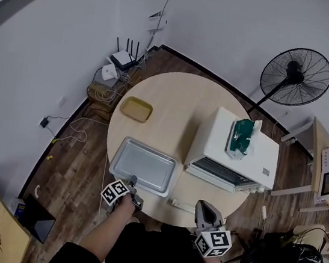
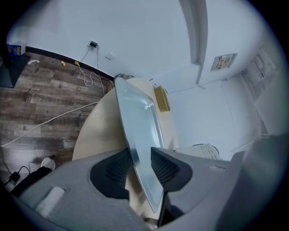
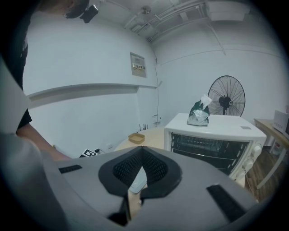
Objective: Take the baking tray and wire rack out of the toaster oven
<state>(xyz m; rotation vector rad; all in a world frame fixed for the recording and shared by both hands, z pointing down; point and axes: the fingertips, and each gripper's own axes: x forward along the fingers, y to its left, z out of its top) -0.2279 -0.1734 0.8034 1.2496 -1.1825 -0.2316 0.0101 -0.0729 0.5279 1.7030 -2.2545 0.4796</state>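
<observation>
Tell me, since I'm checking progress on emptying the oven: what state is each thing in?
Silver metal baking tray: out, lying flat on the round wooden table, empty.
White toaster oven: door open.
Wire rack: inside the oven.
Left gripper: jaws slightly apart around the tray's near rim.
Right gripper: shut, empty.
Shallow yellow dish: empty.

The left gripper (image 2: 141, 152) fills the lower frame, its jaws a little apart with the near rim of the metal baking tray (image 2: 137, 113) between the ribbed pads (image 2: 118, 168). The tray looks rolled on edge and runs from about 6 o'clock up towards 12 across the round wooden table (image 2: 97, 131). Just past its far corner, at 1 o'clock, lies a shallow yellow dish (image 2: 161, 98). Dark plank floor (image 2: 40, 99) with white cables (image 2: 45, 121) spreads at 9 to 10 o'clock.
</observation>
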